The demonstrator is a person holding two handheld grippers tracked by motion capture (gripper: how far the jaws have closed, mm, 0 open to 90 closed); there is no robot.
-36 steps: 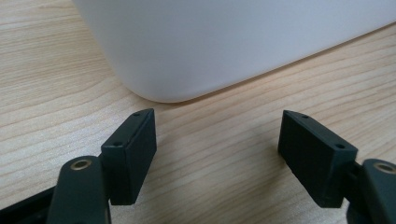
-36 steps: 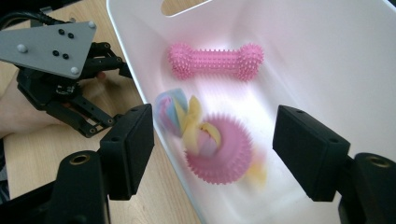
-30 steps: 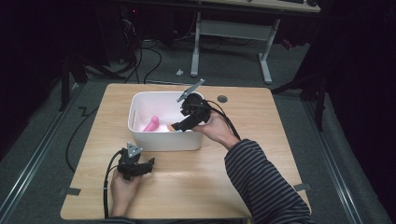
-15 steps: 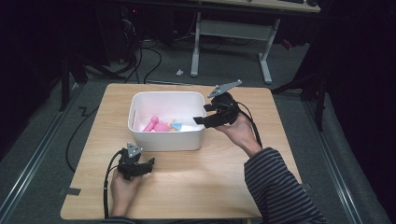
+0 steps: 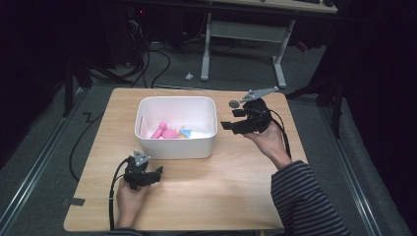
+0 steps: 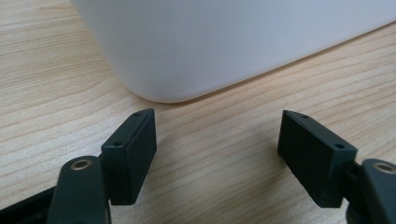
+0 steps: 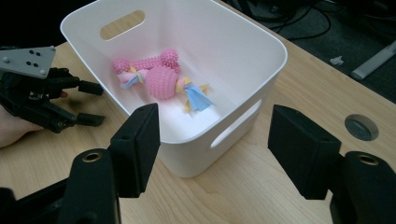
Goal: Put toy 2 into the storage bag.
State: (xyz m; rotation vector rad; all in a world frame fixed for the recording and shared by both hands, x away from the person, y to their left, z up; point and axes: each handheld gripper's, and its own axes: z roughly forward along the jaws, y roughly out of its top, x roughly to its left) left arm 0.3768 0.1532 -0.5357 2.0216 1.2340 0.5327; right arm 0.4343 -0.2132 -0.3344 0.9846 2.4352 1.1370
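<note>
A: Status of the pink toy [image 7: 156,77]?
B: Lying on the floor of the white bin [image 5: 209,142], well ahead of the right gripper [image 7: 212,149] and beyond its fingertips, apart from both pads. Knobbly dumbbell shape plus a ball, with blue and yellow fabric strips tied on.

A: Right gripper jaws?
B: Spread wide, gripping nothing. Held in the air just off the bin's right wall, pointing toward its handle slot.

A: Left gripper [image 6: 217,158]?
B: Resting low on the wooden table [image 5: 231,196], jaws likewise released and empty. Rounded near corner of the bin just past the fingertips, not touching either pad.

A: Progress, judged from this?
B: Placement into the bin looks done: toy settled inside, nothing clamped in either tool. No other loose toys visible on the tabletop, apart from a grey round cap [image 5: 234,103] set in the wood behind the right gripper, likely a fixture.

A: Remaining?
B: Probably little. Possibly parking the right gripper on the table like the left one. No sign of another item waiting near either set of fingers.
</note>
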